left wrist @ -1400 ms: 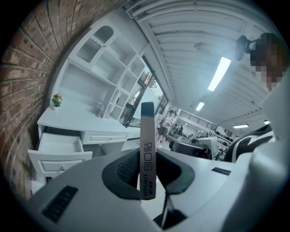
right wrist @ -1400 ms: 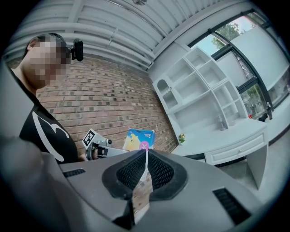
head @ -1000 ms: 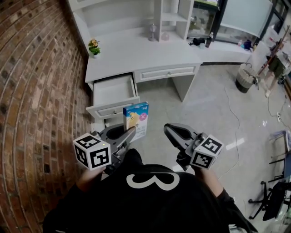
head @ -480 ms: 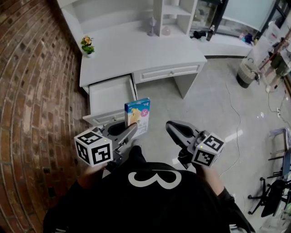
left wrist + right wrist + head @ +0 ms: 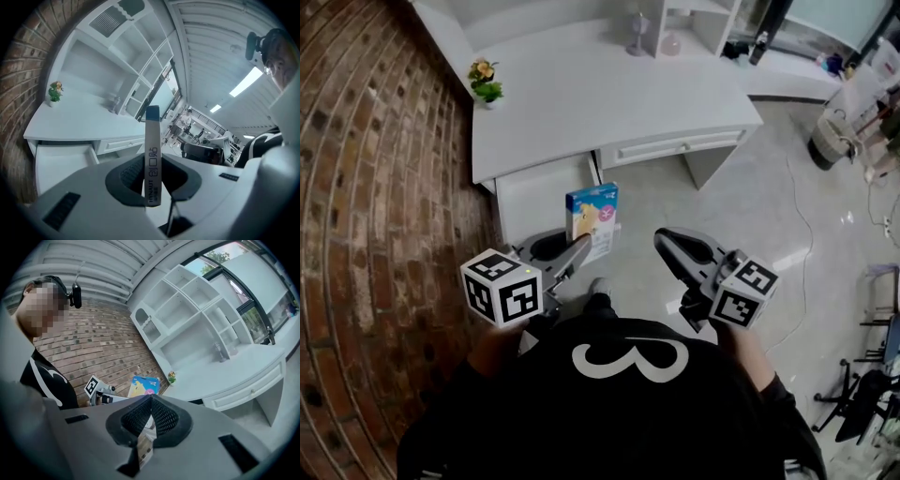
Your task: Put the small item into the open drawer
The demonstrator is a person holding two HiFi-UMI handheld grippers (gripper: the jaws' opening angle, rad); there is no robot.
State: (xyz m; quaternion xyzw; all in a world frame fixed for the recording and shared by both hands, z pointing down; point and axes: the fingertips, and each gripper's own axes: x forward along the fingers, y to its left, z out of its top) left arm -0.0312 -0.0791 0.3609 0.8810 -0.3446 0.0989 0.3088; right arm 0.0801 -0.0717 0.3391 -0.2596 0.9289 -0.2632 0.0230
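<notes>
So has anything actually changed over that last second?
The person has stepped closer to the desk. In the head view the open drawer now lies just behind the box, which the left gripper still clamps upright. The right gripper stays shut and empty beside it.

The right tool has its jaws pressed together, nothing between them; left of the table, a blue box stands upright at the left tool; a small plant sits on the table's left end.
</notes>
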